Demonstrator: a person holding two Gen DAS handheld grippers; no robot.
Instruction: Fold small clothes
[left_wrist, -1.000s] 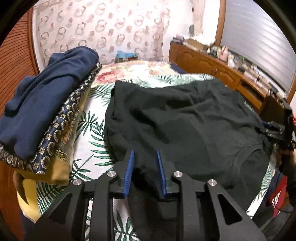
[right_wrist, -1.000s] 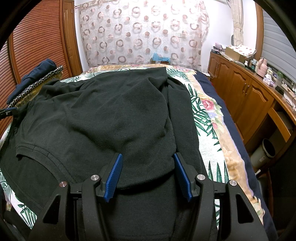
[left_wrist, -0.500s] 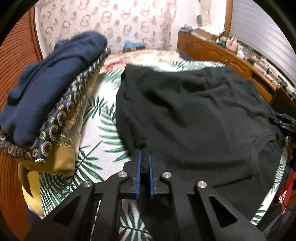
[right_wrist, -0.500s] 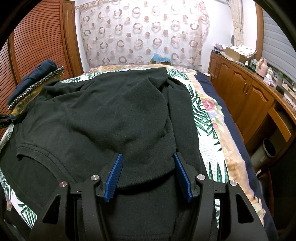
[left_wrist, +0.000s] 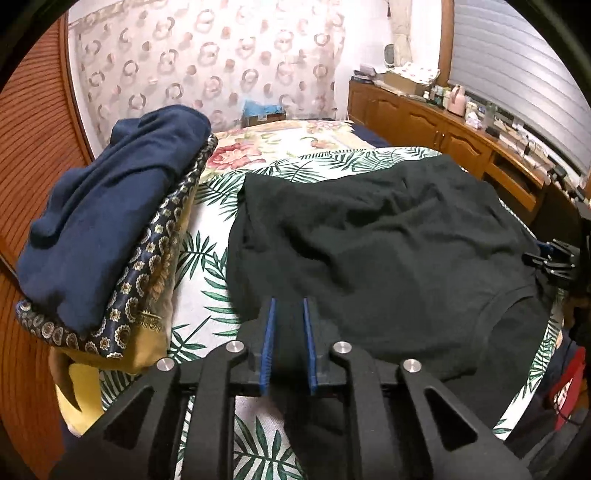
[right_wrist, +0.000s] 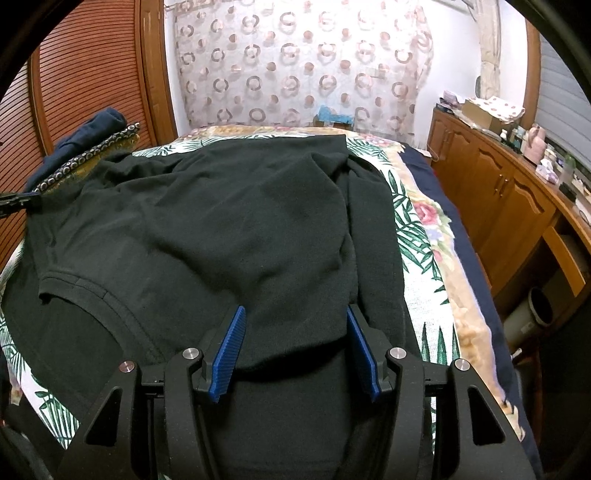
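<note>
A black shirt (right_wrist: 229, 229) lies spread out on the bed (left_wrist: 295, 144), which has a leaf and flower cover. The left claw (left_wrist: 288, 306) is at the shirt's edge, and its blue pads (left_wrist: 269, 332) are opening with dark cloth between them (a narrow gap shows). The right claw (right_wrist: 293, 314) stands open over a fold of the shirt, pads apart from it. A pile of folded clothes (left_wrist: 110, 229) sits beside the shirt, near the wooden wardrobe (right_wrist: 92, 74).

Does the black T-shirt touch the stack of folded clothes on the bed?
Apart. In the left wrist view a strip of leaf-print bedspread shows between the black T-shirt and the stack of folded clothes.
</note>
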